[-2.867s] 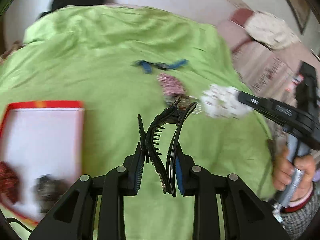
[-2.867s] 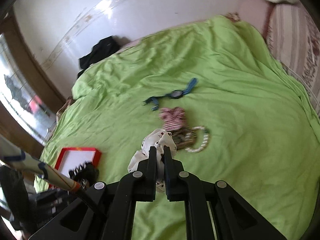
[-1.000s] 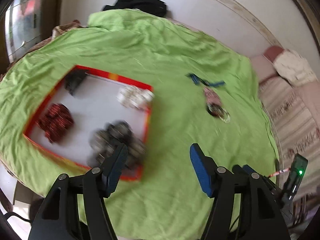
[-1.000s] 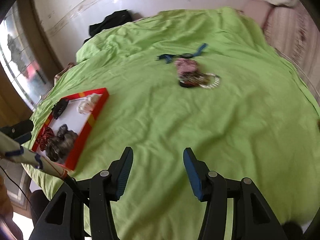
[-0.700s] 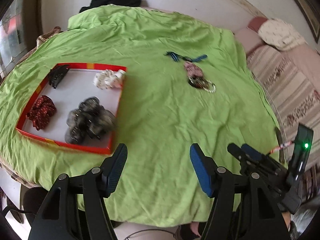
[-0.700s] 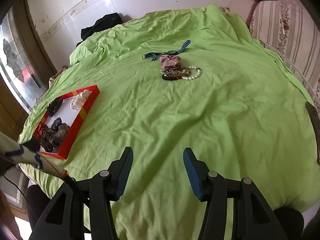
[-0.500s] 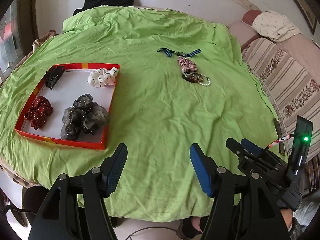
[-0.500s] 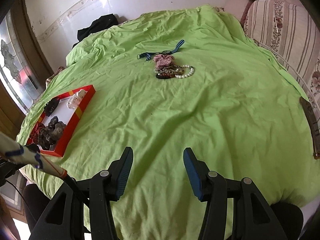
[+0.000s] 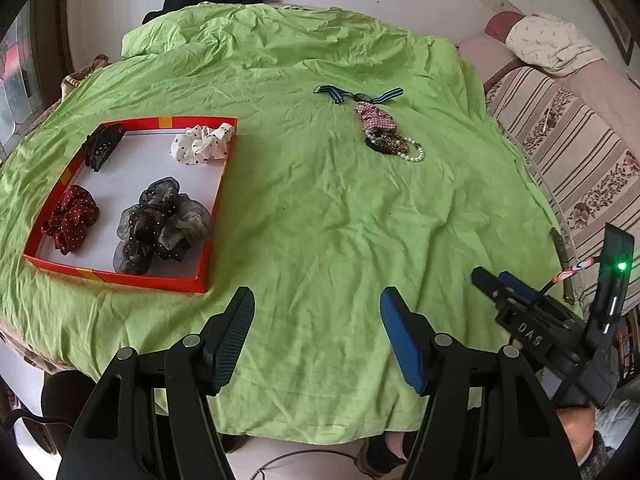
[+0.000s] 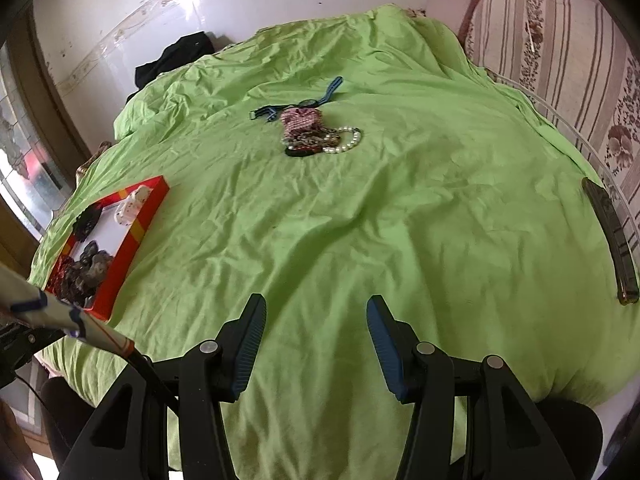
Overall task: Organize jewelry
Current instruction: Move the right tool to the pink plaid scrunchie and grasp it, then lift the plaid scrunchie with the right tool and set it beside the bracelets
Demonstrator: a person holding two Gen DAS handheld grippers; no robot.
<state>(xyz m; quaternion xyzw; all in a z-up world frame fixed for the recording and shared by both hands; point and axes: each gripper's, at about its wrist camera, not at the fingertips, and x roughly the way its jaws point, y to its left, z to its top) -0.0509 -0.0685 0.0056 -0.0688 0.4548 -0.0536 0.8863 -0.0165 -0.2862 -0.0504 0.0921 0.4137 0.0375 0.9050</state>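
Two tools, left (image 9: 316, 334) and right (image 10: 316, 344), hang open and empty over the bed (image 9: 320, 220); four hair pieces lie in the tray (image 9: 120, 276). Remaining jewelry (image 10: 316, 136) sits well beyond the tray, best approached low, pinching one piece.

Tray to the left on the bed (image 9: 320, 220), loose pile farther back and right.

In the tray (image 9: 200, 280): hair claw (image 9: 101, 146) at the far left corner, one scrunchie (image 9: 201, 145) at the far right, two scrunchies (image 9: 160, 224) nearer. The strap (image 9: 358, 96) lies just behind the bead pile (image 9: 390, 138), well apart from the tray.
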